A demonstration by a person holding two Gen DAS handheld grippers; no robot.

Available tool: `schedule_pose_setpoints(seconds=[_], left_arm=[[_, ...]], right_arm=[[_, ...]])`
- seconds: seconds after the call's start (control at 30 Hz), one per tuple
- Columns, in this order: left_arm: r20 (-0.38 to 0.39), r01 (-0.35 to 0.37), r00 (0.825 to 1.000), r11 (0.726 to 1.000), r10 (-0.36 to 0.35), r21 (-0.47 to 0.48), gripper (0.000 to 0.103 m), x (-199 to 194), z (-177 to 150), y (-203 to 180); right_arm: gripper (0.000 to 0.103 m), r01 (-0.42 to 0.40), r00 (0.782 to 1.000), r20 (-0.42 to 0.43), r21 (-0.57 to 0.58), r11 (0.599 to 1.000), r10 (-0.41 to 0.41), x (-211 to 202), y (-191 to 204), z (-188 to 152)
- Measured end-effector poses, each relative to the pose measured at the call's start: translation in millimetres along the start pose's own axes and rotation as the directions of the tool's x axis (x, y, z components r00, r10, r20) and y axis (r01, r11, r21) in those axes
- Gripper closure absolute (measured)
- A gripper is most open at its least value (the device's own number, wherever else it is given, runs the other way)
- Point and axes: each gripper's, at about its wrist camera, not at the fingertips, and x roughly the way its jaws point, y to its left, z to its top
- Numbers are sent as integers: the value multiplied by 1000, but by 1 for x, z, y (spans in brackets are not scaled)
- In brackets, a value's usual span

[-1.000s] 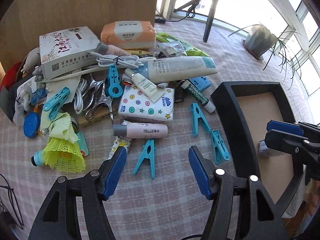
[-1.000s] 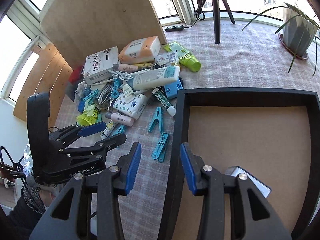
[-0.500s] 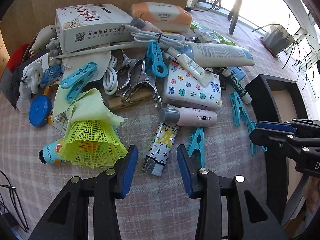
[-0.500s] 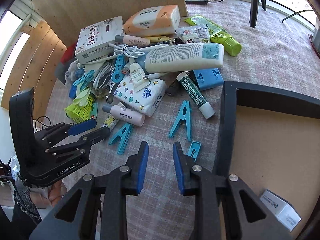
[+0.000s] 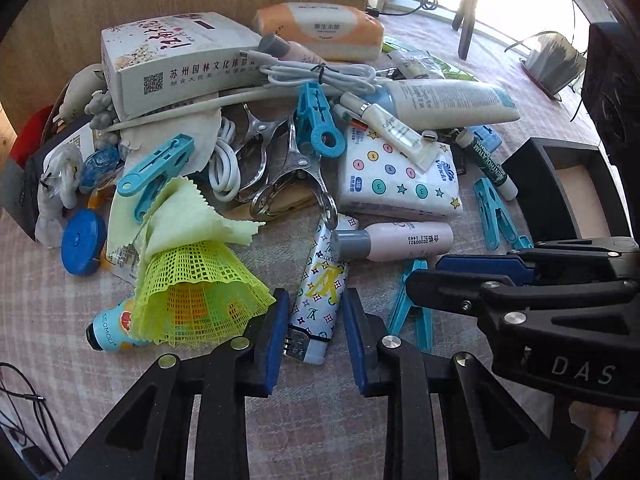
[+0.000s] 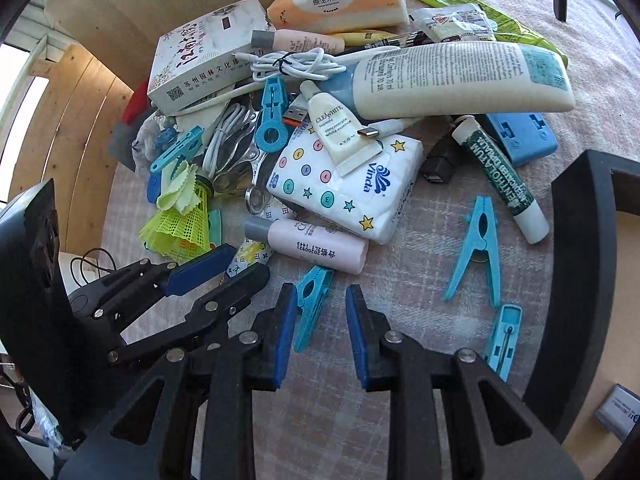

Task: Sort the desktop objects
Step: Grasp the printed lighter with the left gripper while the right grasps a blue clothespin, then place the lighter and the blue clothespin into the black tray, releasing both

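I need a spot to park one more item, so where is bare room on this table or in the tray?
The tray floor is bare apart from a small box in its near corner. Bare tablecloth lies left of the yellow net. The pile around the tissue pack is crowded.

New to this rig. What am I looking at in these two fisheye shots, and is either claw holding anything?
No robot here: a person carries a two-finger gripper in each hand, each with a camera looking along its fingers. One picture is from the left gripper, the other from the right gripper. On the checked cloth lies a clutter pile, including a tissue pack and a cream tube, beside a black tray. Both jaws have just been closing. The left straddles a patterned lighter, the right a teal clothespin. Neither is clamped yet.
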Motion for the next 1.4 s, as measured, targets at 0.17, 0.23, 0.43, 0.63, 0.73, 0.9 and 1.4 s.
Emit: schedule_pose_setpoints(seconds=[0.17, 0.23, 0.43, 0.63, 0.73, 0.9, 1.4], left_arm=[[8, 7, 1000, 1000, -7, -11, 79, -3, -8, 4], [9, 12, 1000, 1000, -12, -18, 79, -4, -12, 7], [12, 20, 1000, 1000, -19, -23, 81, -10, -26, 6], [19, 22, 1000, 999, -22, -35, 71, -12, -32, 0], [31, 0, 1000, 1000, 1, -6, 67, -10, -32, -9], [52, -17, 998, 1000, 17, -10, 81, -13, -38, -15], [71, 72, 995, 995, -68, -65, 81, -47, -59, -11]], right_arm=[[78, 55, 999, 2, -60, 997, -55, 5, 18, 3], [78, 83, 997, 6, -89, 993, -83, 7, 26, 2], [79, 171, 985, 38, -230, 958, -167, 9, 48, -5], [82, 209, 977, 39, -324, 923, -208, 0, 44, -19], [85, 222, 975, 47, -320, 921, -219, -5, 39, -23], [86, 203, 979, 57, -284, 937, -194, -18, 26, -38], [86, 85, 983, 170, -126, 988, -63, -76, -10, -63]])
